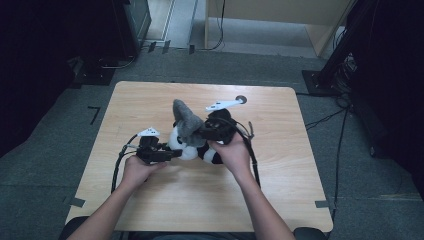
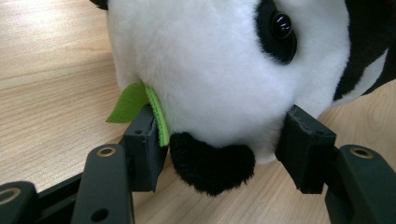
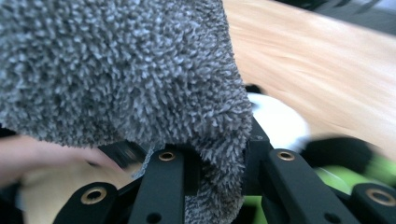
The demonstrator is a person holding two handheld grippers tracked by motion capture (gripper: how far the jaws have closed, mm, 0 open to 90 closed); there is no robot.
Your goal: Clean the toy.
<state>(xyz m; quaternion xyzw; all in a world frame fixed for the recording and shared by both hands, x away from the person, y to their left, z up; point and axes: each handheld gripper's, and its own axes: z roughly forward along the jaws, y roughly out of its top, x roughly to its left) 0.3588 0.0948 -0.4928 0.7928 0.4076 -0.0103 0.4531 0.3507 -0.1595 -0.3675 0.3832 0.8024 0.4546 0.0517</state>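
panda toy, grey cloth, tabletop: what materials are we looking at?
Black-and-white panda plush toy: short, dense synthetic-looking fur, matte; glossy black bead eye, likely plastic; green leaf piece looks like felt.
Shaggy grey cloth: tufted pile like microfibre or chenille, matte.
Light wooden table: pale wood grain, smooth low sheen; probably laminate or veneer, can't tell which.

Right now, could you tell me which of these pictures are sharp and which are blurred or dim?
Left gripper view: sharp and evenly lit on the plush panda. Right gripper view: the grey cloth is fairly crisp, but the wooden table behind is smeared. High view: table bright, room edges dark.
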